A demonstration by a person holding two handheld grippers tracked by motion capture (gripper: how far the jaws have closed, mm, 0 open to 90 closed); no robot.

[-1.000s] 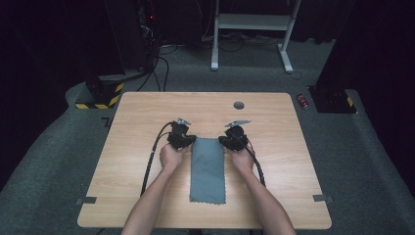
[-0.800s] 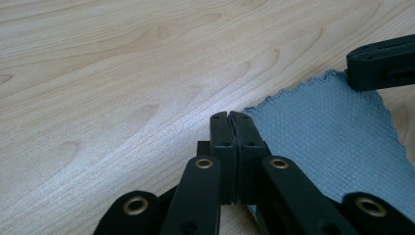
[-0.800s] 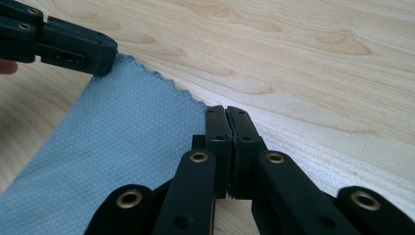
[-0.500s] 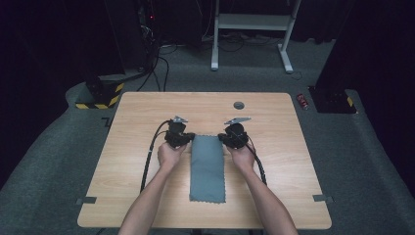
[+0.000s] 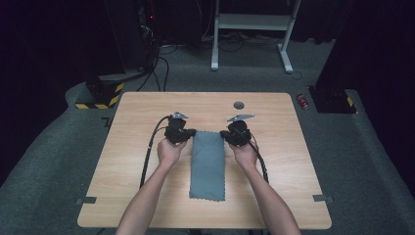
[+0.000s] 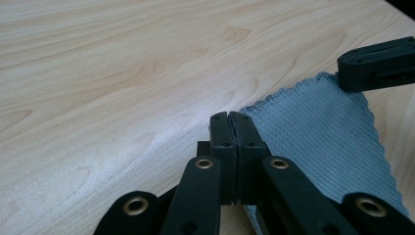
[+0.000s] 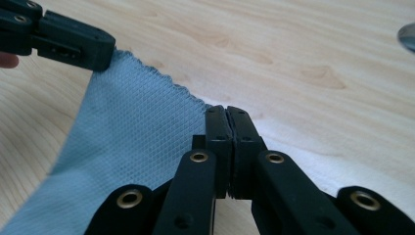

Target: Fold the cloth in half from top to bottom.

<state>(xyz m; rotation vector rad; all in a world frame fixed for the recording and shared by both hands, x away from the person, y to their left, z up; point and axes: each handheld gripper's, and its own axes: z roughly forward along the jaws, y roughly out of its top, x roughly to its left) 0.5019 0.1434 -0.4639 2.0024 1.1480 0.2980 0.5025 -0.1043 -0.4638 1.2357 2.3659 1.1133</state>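
Observation:
A grey-blue cloth (image 5: pixel 208 166) lies as a long folded strip down the middle of the wooden table (image 5: pixel 293 171). My left gripper (image 5: pixel 188 133) is shut on its far left corner, and my right gripper (image 5: pixel 227 134) is shut on its far right corner. In the left gripper view the closed jaws (image 6: pixel 229 117) pinch the cloth (image 6: pixel 323 132), with the right gripper's tip (image 6: pixel 372 63) at the other corner. The right gripper view shows its closed jaws (image 7: pixel 226 111) on the cloth (image 7: pixel 127 132), whose far edge stretches across to the left gripper's tip (image 7: pixel 98 49).
A small dark round disc (image 5: pixel 239 105) sits on the table beyond the grippers, also at the edge of the right gripper view (image 7: pixel 407 36). A red item (image 5: pixel 303 101) and a yellow-black striped block (image 5: pixel 100 100) lie on the floor behind the table.
Both grippers have stayed shut at the cloth's far corners. The cloth's far edge has shifted slightly away from the person.

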